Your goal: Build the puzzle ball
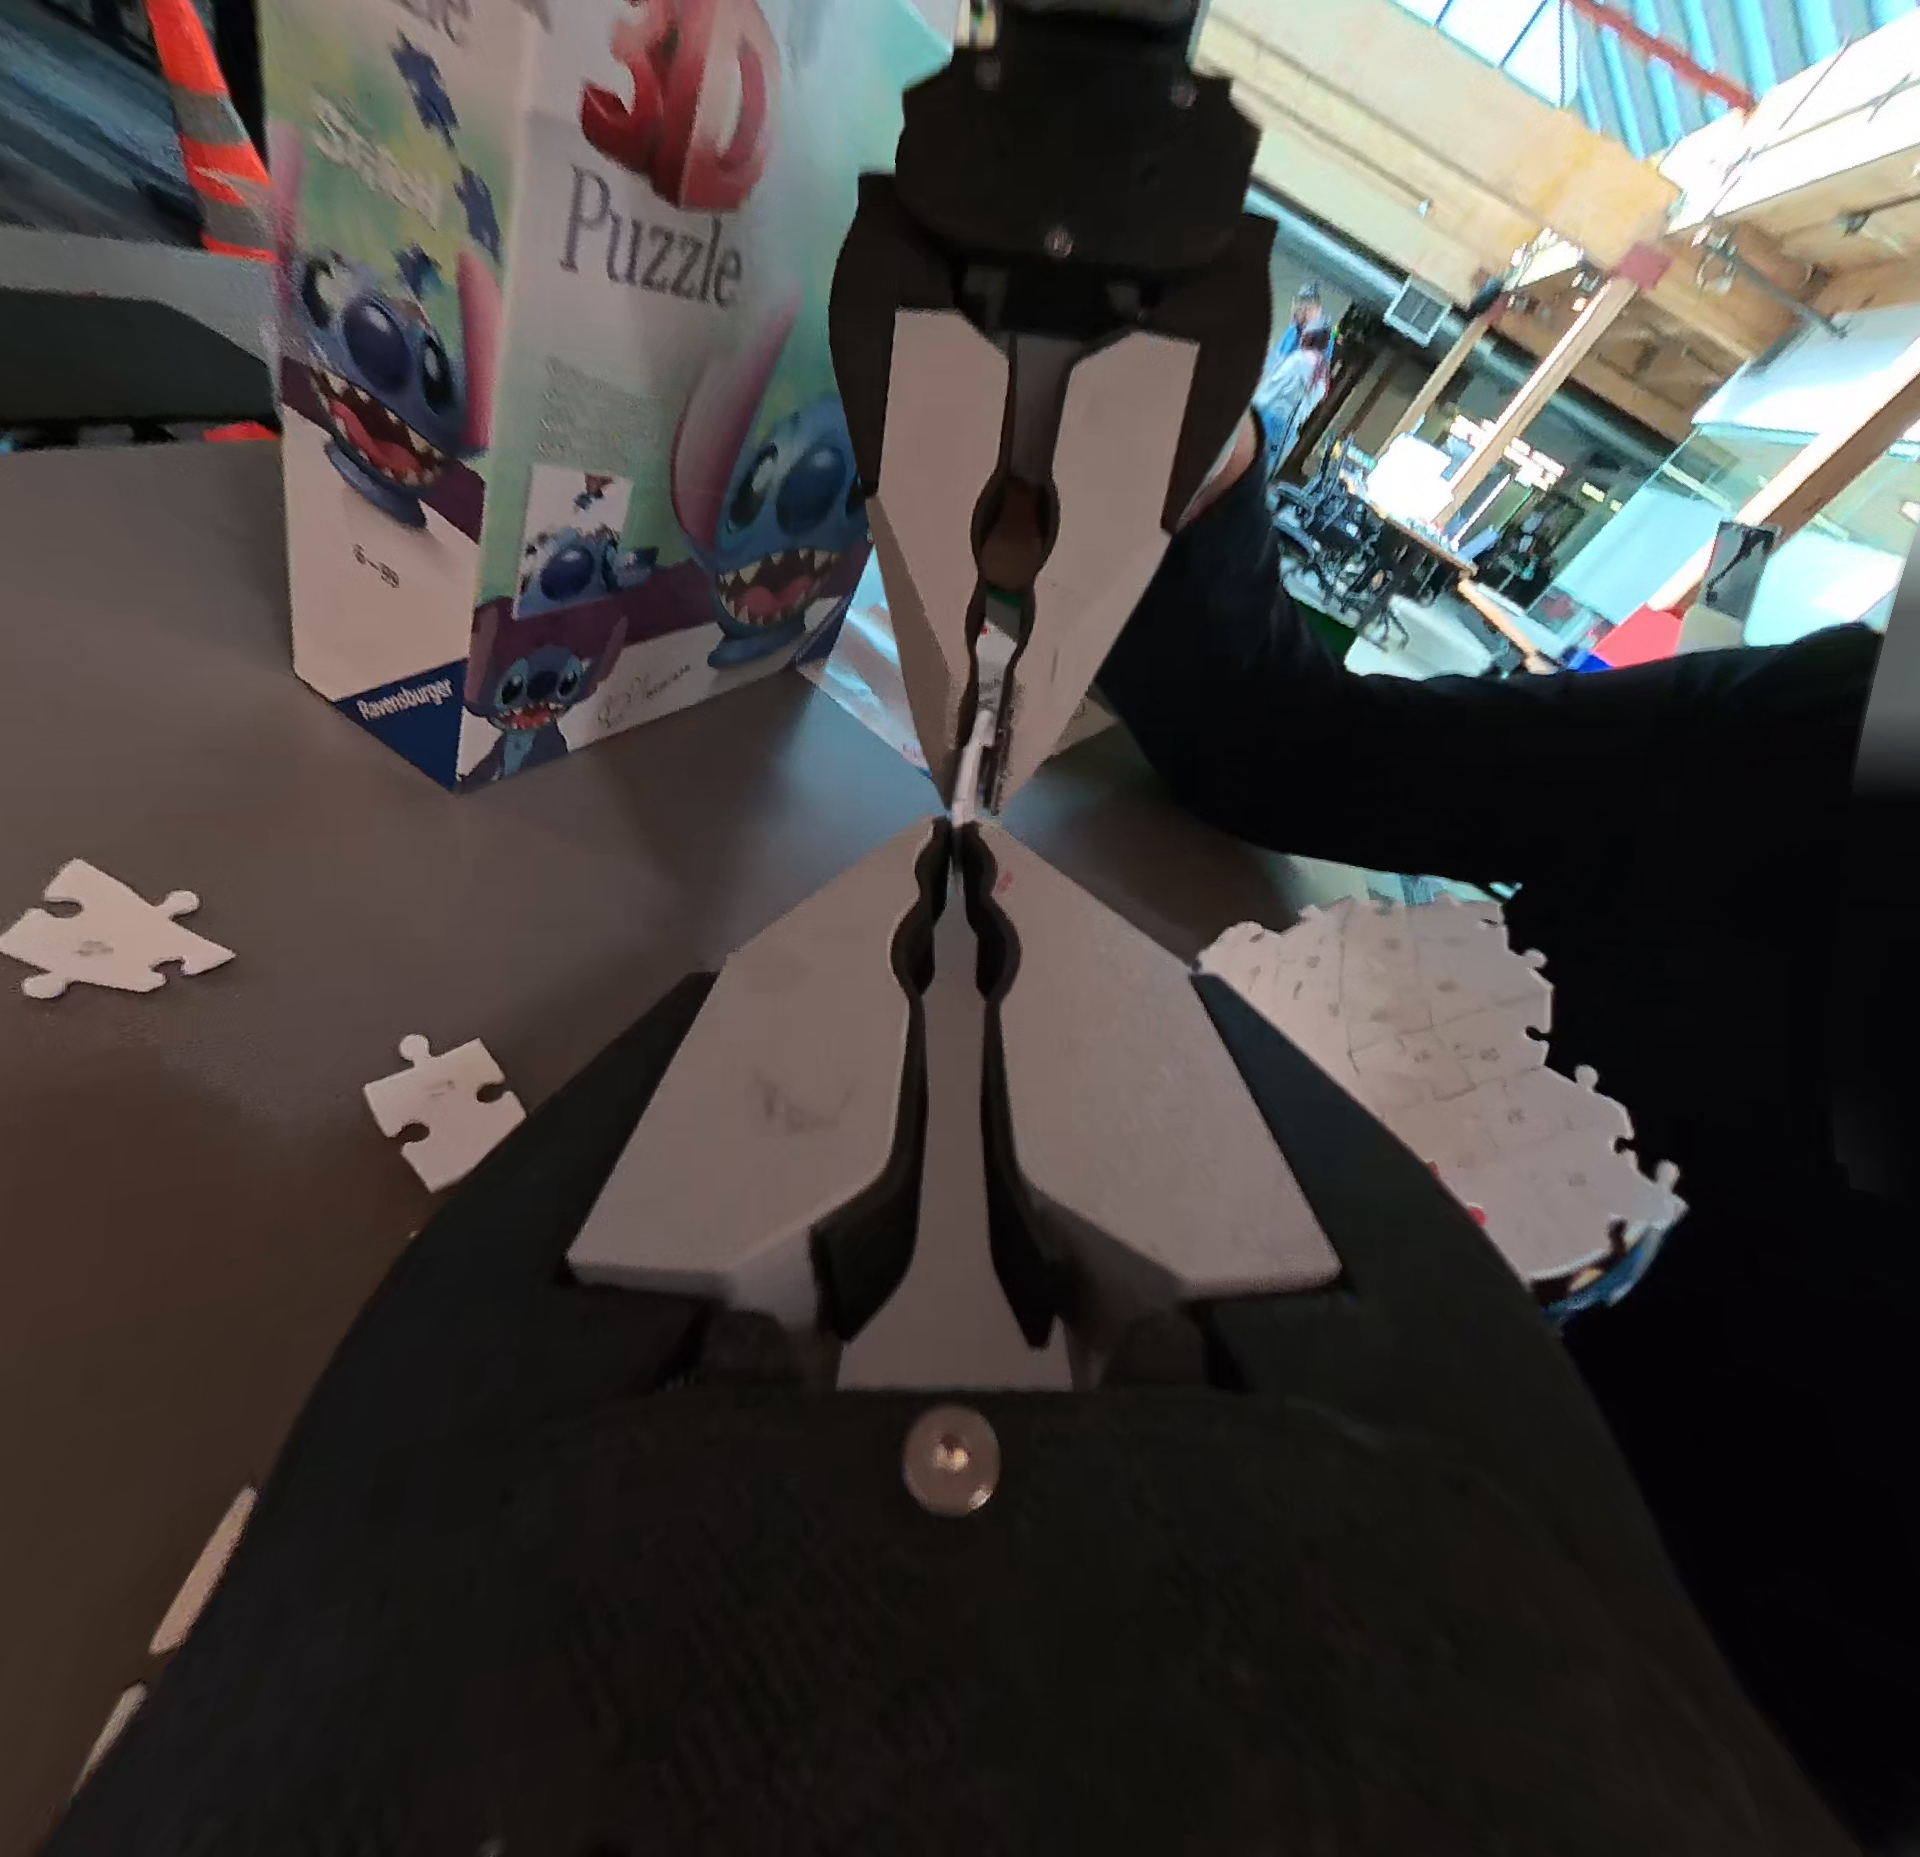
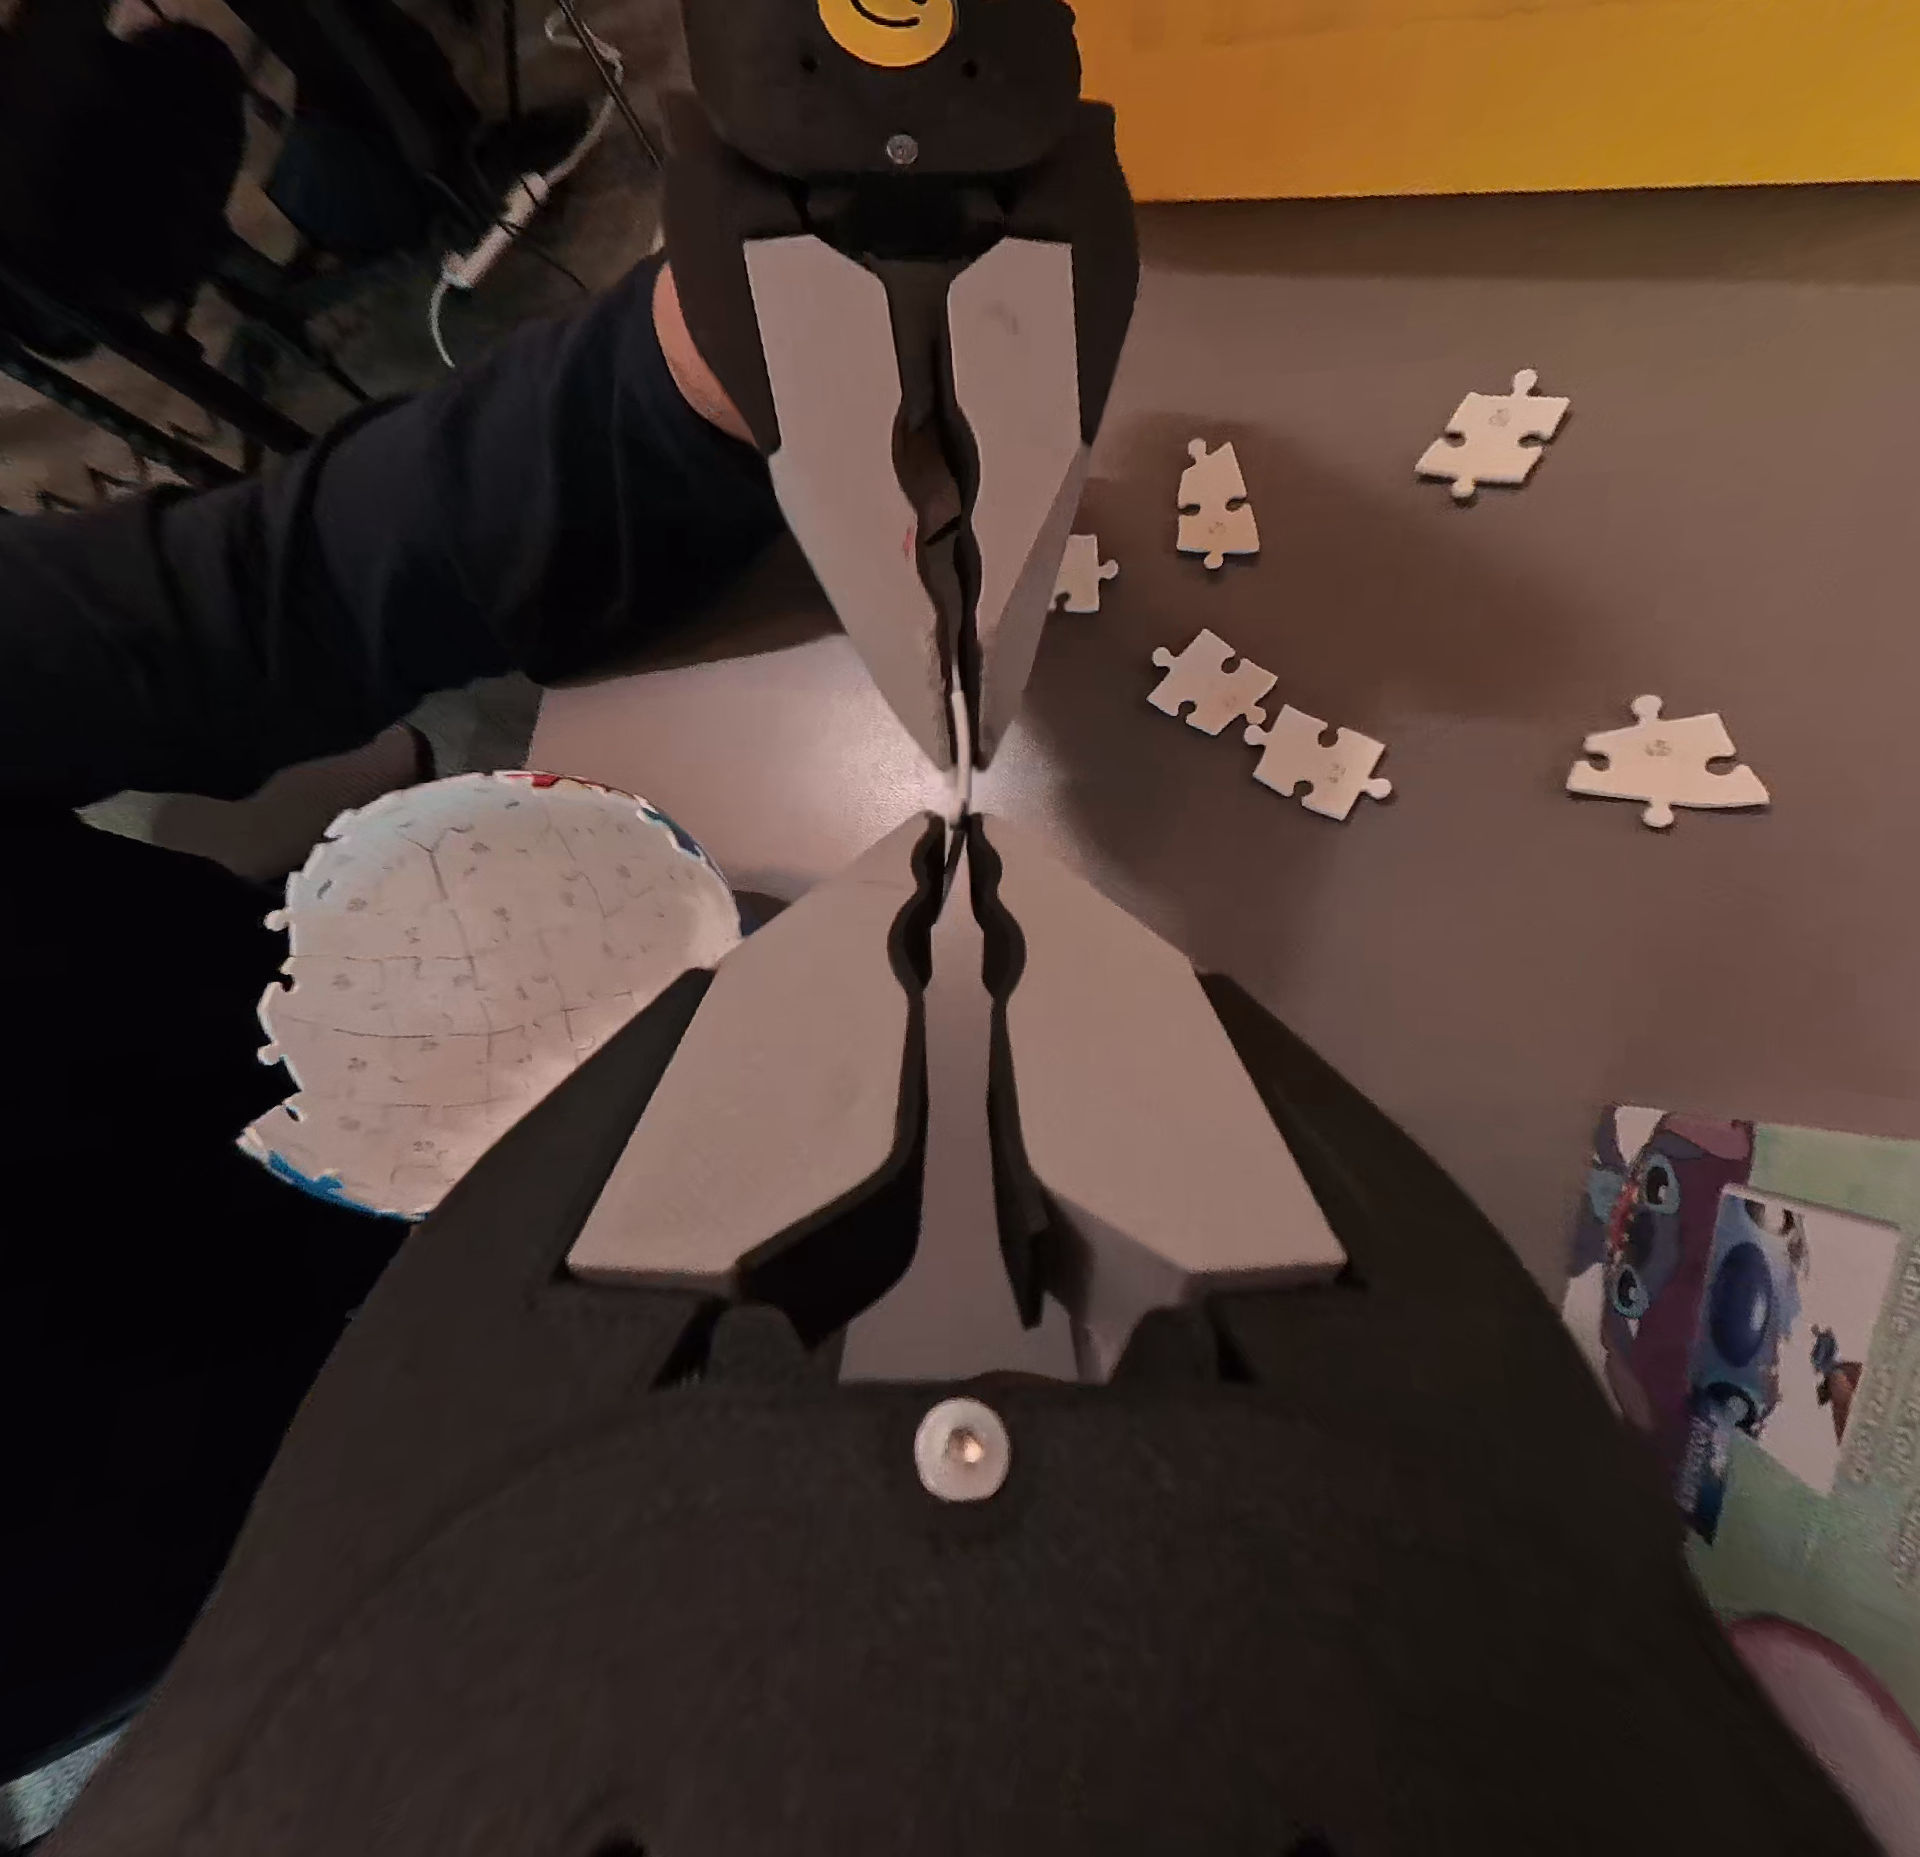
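Two hand-held grippers meet tip to tip above the tabletop [image 2: 1351,976], each pinching the same thin white piece [image 1: 975,768] edge-on. The left hand-held gripper [image 1: 951,841] has its jaws together on the near edge of the piece, and the right hand-held gripper [image 2: 961,831] is clamped on the opposite edge, so they share a hold on it between them.

I judge the piece to be light, stiff curved plastic, smooth and likely to slip or twist out of a narrow pinch. A grip on the flat body, clear of its tabs and sockets, should leave the joining edges free.

The half-built ball [image 2: 478,986] lies open side up beside the piece, on the person's side, its pale inner face showing and its rim jagged with tabs. It is a thin shell that would probably flex or pop apart if squeezed, so the rim near the open seam looks the safest hold.

Several loose pieces [image 2: 1268,727] lie face down beyond the ball, well apart from it. The box [image 1: 540,373] stands upright farther off.

Both sleeved forearms reach in from opposite sides, with the grippers aligned nose to nose.
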`<state>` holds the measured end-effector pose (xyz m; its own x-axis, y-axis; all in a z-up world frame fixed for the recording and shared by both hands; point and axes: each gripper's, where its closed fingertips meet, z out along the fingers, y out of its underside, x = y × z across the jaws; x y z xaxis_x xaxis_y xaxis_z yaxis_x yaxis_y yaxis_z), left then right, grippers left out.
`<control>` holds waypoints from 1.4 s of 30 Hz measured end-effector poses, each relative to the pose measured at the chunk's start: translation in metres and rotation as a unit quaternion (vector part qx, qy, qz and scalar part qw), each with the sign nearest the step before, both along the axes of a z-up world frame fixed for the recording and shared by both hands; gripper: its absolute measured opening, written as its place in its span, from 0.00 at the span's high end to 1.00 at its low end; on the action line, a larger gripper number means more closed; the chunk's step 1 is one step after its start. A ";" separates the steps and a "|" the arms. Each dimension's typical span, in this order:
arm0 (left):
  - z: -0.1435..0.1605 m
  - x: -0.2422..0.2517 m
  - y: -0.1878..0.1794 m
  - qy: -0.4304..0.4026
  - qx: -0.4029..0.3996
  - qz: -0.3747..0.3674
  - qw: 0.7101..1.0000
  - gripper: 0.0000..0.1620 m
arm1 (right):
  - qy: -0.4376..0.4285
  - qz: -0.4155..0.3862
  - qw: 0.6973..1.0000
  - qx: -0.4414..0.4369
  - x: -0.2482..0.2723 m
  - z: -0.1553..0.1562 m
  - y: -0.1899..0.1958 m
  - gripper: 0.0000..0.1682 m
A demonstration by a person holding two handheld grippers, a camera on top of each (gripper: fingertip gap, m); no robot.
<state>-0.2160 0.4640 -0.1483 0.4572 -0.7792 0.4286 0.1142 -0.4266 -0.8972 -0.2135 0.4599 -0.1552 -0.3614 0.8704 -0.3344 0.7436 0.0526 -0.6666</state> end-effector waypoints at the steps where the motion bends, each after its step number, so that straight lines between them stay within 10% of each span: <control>1: 0.003 -0.003 0.000 -0.009 0.003 0.004 1.000 1.00 | -0.001 0.002 1.000 -0.008 0.000 0.000 -0.001 0.99; 42: -0.001 0.000 -0.016 0.001 -0.033 -0.039 0.999 0.98 | 0.026 0.054 0.996 -0.063 0.018 -0.003 -0.021 1.00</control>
<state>-0.2161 0.4478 -0.1491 0.3972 -0.7825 0.4796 0.0772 -0.4922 -0.8670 -0.1954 0.4389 -0.1579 -0.4706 0.7778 -0.4166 0.7024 0.0445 -0.7104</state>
